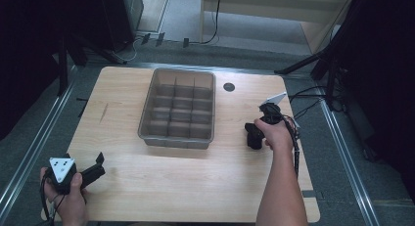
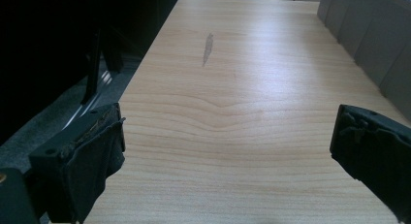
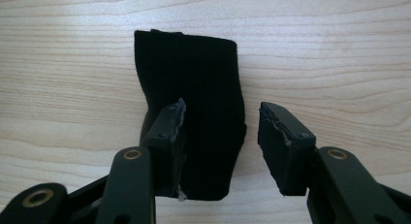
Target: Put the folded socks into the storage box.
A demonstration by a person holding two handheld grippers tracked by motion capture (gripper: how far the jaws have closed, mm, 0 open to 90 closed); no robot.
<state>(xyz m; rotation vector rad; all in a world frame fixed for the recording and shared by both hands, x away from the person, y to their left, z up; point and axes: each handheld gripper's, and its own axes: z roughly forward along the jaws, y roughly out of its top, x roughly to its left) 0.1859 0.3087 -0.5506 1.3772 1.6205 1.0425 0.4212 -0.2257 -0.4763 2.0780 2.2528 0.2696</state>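
Observation:
A folded black cloth (image 3: pixel 194 64) lies flat on the wooden table (image 1: pixel 147 187), right of the middle (image 1: pixel 253 139). My right gripper (image 3: pixel 220 112) points down over its near end, open; the left jaw rests over the cloth and the right jaw stands just off its right edge. In the high view that right gripper (image 1: pixel 255 132) is held in a hand beside the tray. My left gripper (image 1: pixel 100 166) hovers low at the table's front left corner, open wide, with bare wood between its jaws (image 2: pixel 228 127).
A grey plastic tray (image 1: pixel 182 71) split into several compartments sits at the table's centre back; its wall (image 2: pixel 368 35) stands to the right in the left gripper view. A dark round hole (image 1: pixel 229 86) is right of the tray. Stands and cables ring the table.

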